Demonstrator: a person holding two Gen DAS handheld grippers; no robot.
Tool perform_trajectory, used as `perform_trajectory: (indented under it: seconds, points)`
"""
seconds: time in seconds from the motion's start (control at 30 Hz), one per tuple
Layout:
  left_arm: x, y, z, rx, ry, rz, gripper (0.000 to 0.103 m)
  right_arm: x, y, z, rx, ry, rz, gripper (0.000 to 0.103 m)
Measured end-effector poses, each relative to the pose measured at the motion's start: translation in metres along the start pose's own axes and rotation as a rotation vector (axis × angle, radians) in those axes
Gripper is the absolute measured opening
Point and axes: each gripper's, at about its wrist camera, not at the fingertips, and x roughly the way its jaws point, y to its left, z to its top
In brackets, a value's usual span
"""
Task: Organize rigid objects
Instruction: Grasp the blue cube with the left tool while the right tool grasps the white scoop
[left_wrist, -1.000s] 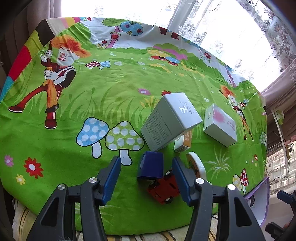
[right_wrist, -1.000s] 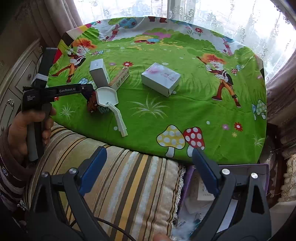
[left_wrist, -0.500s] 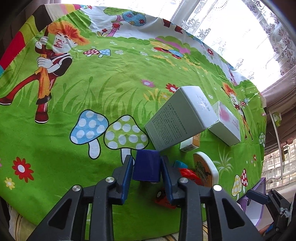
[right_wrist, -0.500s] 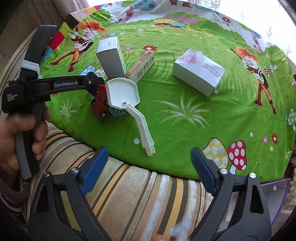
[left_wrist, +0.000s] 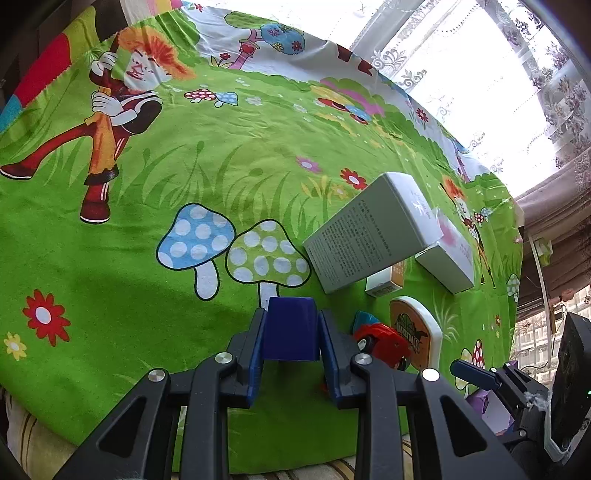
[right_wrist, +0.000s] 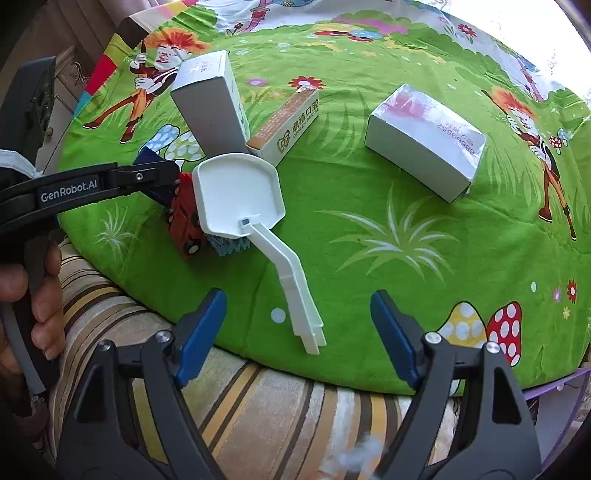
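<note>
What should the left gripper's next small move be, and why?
Probably a short straight lift. The left gripper has just closed, and its fingers now press both sides of the blue block, so the grasp looks complete. The red toy car sits close beside it, so rising before moving sideways should avoid knocking it.
</note>
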Motion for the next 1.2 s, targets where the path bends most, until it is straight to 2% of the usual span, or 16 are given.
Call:
perform_trajectory:
  seconds: [0.33, 0.63, 0.9, 1.0, 1.07, 1.2]
  points:
    - [-0.007, 0.005, -0.008, -0.022, -0.021, -0.009, 0.028, 0.015, 0.002, 0.009, 0.001, 0.006, -0.01, 0.079]
    - [-0.013, 0.005, -0.015, -0.02, -0.041, -0.018, 0.028, 0.021, 0.002, 0.014, -0.007, -0.002, -0.019, 0.057]
    - [-0.018, 0.002, -0.019, -0.021, -0.068, -0.006, 0.028, 0.017, -0.006, 0.009, 0.018, -0.037, -0.047, 0.026]
    - [-0.023, 0.001, -0.022, -0.019, -0.084, 0.002, 0.028, 0.013, -0.011, 0.003, 0.042, -0.052, -0.043, 0.018]
    - [-0.026, -0.001, -0.024, -0.014, -0.093, 0.007, 0.028, 0.009, -0.015, 0.0, 0.059, -0.065, -0.043, 0.014]
    - [-0.032, -0.006, -0.028, -0.007, -0.113, 0.016, 0.028, -0.003, -0.023, -0.006, 0.089, -0.105, -0.044, 0.014]
